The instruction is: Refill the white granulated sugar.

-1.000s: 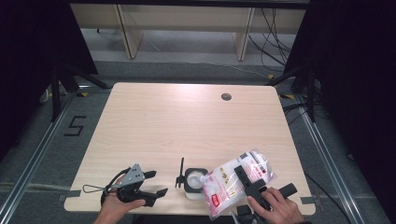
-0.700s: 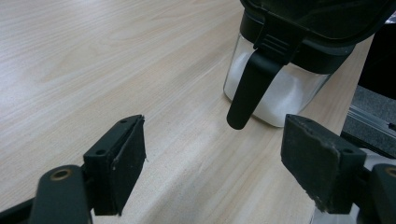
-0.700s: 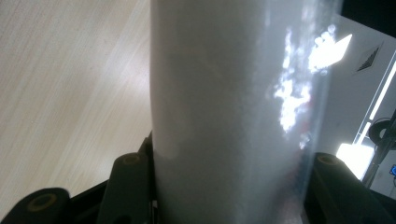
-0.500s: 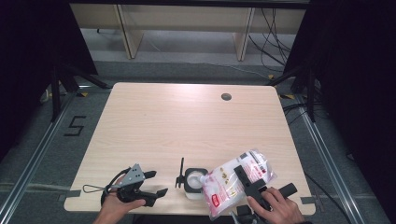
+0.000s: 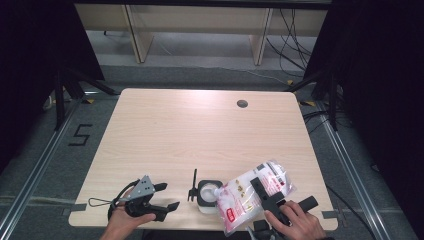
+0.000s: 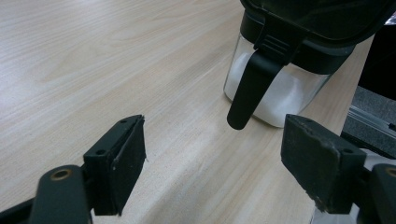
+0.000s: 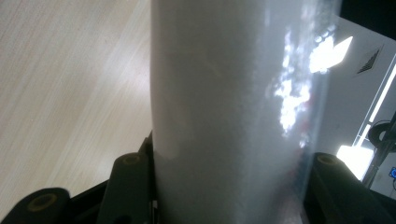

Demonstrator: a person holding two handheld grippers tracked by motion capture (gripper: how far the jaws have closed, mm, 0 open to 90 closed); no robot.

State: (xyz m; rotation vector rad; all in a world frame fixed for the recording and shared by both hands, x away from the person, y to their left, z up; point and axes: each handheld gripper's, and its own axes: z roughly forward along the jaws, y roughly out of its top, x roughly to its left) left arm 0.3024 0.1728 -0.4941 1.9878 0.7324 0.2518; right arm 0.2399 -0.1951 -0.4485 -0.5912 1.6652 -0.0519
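While the right gripper clamps a clear bag of white powder at the table's near right edge, the bag tilts over a small black-rimmed jar just to its left; the left gripper rests near left, jaws spread, empty. Left gripper view — spread jaws face the jar, partly filled with white powder, its handle hanging down. Right gripper view — both jaws press the bag.

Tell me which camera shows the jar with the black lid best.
The left gripper view: the jar is close, with white powder inside and its black clasp hanging. The high view shows it small; the right gripper view faces the bag.
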